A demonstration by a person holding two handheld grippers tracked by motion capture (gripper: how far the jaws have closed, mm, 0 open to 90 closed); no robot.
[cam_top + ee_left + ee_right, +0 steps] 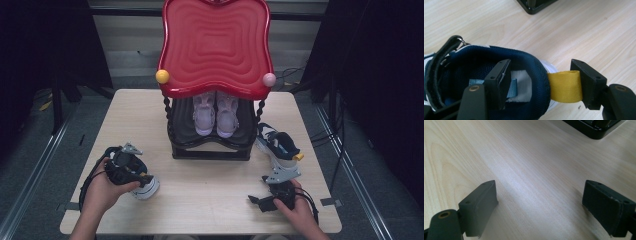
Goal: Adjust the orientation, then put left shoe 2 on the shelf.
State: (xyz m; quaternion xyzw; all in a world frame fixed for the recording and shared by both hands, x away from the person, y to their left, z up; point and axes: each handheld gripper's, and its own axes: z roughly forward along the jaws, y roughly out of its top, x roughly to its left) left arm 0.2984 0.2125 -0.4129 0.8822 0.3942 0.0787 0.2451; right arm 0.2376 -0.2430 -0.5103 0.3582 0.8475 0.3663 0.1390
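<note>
Pale wood-grain table (210, 195) sits under the high camera, with dark curtains on either side and grey floor around it. From my seat, the left gripper (540, 81) is clamped on the heel of a navy-and-white sneaker (486, 75): one jaw sits inside the shoe's padded collar, the other presses against the yellow pull loop (565, 86) at the back, so heel wall and loop are pinched between the pads. In the high view the same sneaker (146, 188) rests on the near left part of the table under the left gripper (131, 172), with the left hand (102, 192) wrapped around the gripper body.

The right gripper (540, 211) has its jaws well apart, with bare tabletop between them. In the high view I see that right gripper (265, 201) at the near right, held by the right hand (300, 207).

Just beyond the right gripper, a second navy-and-white sneaker (277, 145) lies on the table beside the rack, its yellow loop (298, 157) pointing toward the right edge.

At the middle of the table stands a black shoe rack (210, 145) with twisted posts; a pair of pink sneakers (215, 114) rests on its lower shelf, toes toward me. A red wavy tray (216, 45) tops the rack, with a yellow ball (162, 76) at its left corner and a pink ball (269, 79) at its right.
</note>
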